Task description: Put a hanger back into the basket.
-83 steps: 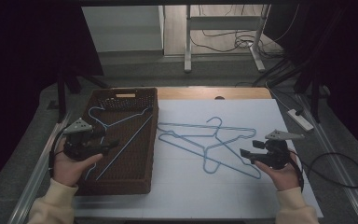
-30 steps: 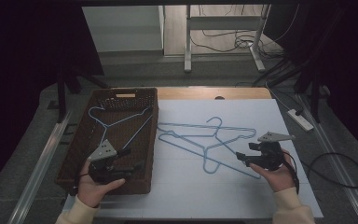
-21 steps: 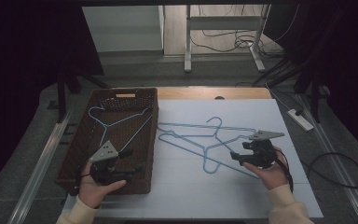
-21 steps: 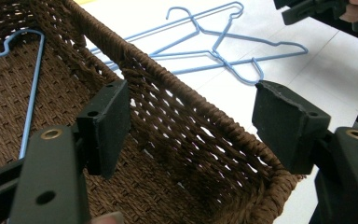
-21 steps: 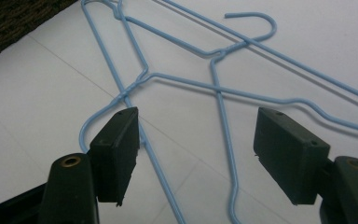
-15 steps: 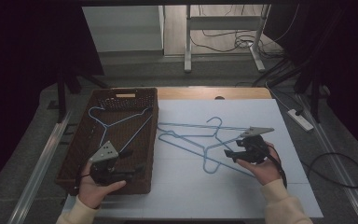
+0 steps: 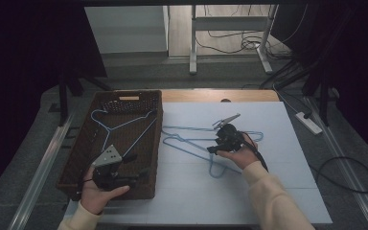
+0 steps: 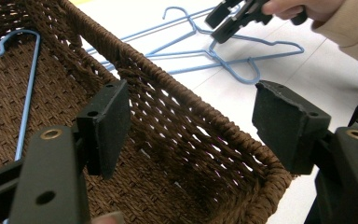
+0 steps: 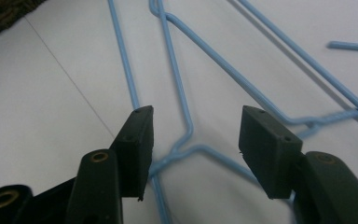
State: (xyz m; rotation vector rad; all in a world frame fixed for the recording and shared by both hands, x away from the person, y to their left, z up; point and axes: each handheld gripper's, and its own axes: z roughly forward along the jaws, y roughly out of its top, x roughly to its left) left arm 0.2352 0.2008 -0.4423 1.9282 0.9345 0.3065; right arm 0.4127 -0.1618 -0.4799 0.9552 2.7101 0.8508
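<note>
Blue wire hangers (image 7: pixel 206 143) lie right of the basket (image 7: pixel 84 158); the right gripper (image 9: pixel 193 135), jaws apart and just closing, straddles 1 to lift it. The left gripper (image 8: pixel 191 121) gapes over the basket.

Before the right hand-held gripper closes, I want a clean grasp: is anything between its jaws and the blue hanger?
Nothing visible. The right hand-held gripper has been closing, its jaws straddling the blue hanger wire on the white table, pads not yet pressing.
</note>
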